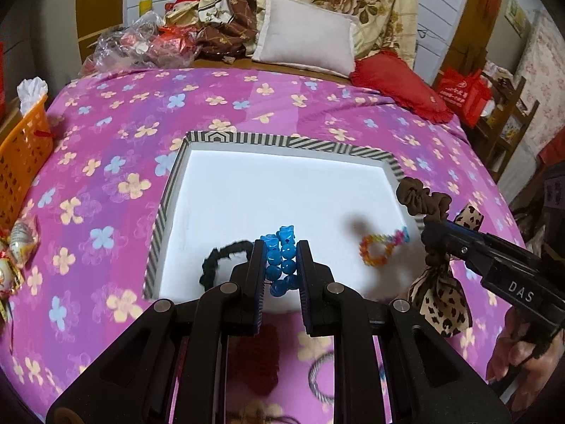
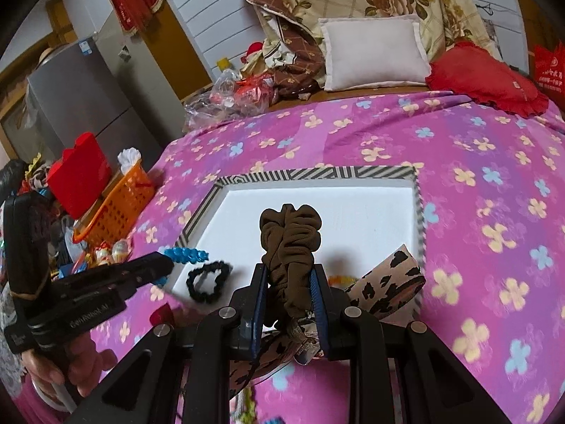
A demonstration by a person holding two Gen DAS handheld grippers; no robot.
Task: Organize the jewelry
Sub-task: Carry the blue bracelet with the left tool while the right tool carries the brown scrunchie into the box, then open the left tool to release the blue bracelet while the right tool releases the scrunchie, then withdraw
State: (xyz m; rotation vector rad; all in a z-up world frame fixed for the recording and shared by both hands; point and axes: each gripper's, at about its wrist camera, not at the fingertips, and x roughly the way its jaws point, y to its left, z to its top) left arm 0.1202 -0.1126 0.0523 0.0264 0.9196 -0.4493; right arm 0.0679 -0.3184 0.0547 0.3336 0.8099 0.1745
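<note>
The left claw (image 1: 281, 265) is gripping a bracelet of glossy blue plastic beads (image 1: 280, 258), its two black fingers pressing on either side of the doubled strand. The bracelet is hanging over the near part of a shallow white tray with a grey-and-white striped rim (image 1: 282, 140), which is lying on a bed under a pink-purple sheet printed with flowers (image 1: 106, 148). Inside the tray, a fuzzy black hair loop (image 1: 215, 265) is lying just left of the left claw, and a small multicoloured bead ring (image 1: 378, 249) is lying towards the tray's right side, blurred.

The right claw (image 2: 289, 296) is clamping a brown ruched fabric scrunchie (image 2: 289, 233), which is sticking up past the fingertips over the tray's near edge. A leopard-print fabric bow (image 2: 385, 282) is trailing from the scrunchie, beside and under the right claw. An orange plastic lattice basket (image 1: 21, 155) is sitting at the bed's left edge.
</note>
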